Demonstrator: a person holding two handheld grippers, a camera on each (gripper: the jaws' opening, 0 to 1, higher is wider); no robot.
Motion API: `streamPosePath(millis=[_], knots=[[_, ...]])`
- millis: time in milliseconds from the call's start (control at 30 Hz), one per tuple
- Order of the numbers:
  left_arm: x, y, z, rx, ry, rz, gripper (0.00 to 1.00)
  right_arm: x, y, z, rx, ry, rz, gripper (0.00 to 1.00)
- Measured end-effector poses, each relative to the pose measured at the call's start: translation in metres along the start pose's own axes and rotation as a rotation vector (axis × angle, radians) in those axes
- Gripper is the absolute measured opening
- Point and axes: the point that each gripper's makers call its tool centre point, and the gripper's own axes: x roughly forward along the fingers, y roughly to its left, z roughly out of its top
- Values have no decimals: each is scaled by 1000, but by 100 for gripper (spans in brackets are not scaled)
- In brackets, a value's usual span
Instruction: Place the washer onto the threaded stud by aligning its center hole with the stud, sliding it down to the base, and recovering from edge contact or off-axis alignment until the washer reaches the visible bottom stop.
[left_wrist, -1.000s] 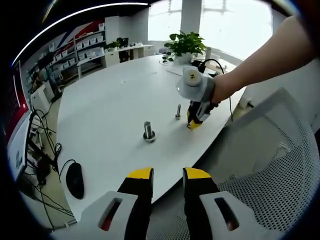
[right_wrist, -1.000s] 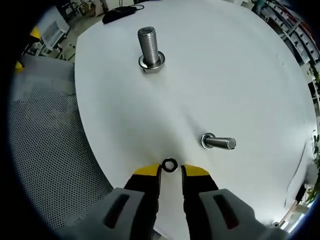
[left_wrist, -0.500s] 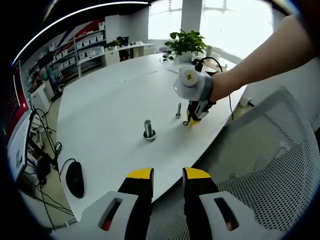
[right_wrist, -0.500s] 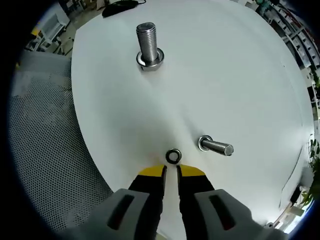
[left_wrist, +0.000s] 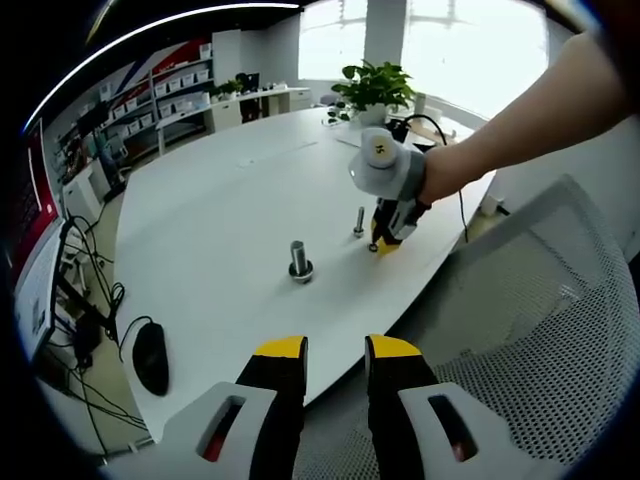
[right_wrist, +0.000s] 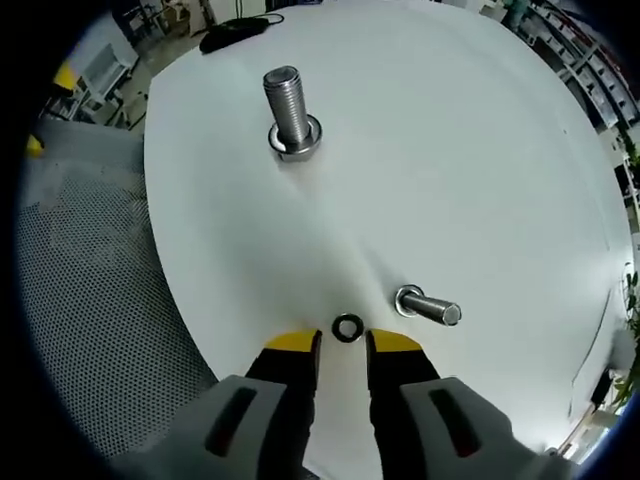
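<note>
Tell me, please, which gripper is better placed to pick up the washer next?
The right gripper: its open jaws flank the washer on the table. The left gripper hangs off the table's edge, far from it.

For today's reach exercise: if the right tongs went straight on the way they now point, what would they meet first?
The washer, lying flat on the white table just ahead of the open right tongs; depth is hard to judge.

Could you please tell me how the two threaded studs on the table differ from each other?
The large stud is much thicker than the small stud. The large stud stands farther from the right gripper, while the small stud is close beside the washer. The large stud already shows a ring at its base; the small stud's base is just its head. Both are silvery, threaded and upright on the white table.
</note>
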Motion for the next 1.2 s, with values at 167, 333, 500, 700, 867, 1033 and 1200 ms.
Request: streamPosePath(millis=[167, 333, 500, 700, 867, 1033, 1200], knots=[[0, 1, 0, -2, -2, 2, 21, 0, 0, 0, 17, 1, 9, 21], [0, 1, 1, -1, -3, 5, 21, 1, 0, 1, 31, 29, 8, 21], [-1, 2, 1, -2, -5, 8, 20, 1, -1, 1, 47, 41, 4, 20], [-1, 3, 1, 0, -8, 13, 20, 3, -4, 2, 33, 67, -1, 17], [-1, 4, 2, -2, -11, 15, 20, 2, -2, 3, 10, 95, -7, 17], [-1, 4, 3, -2, -16, 17, 20, 3, -1, 4, -39, 158, -13, 17], [-1, 4, 2, 0, -12, 19, 20, 5, -1, 5, -103, 209, -39, 16]])
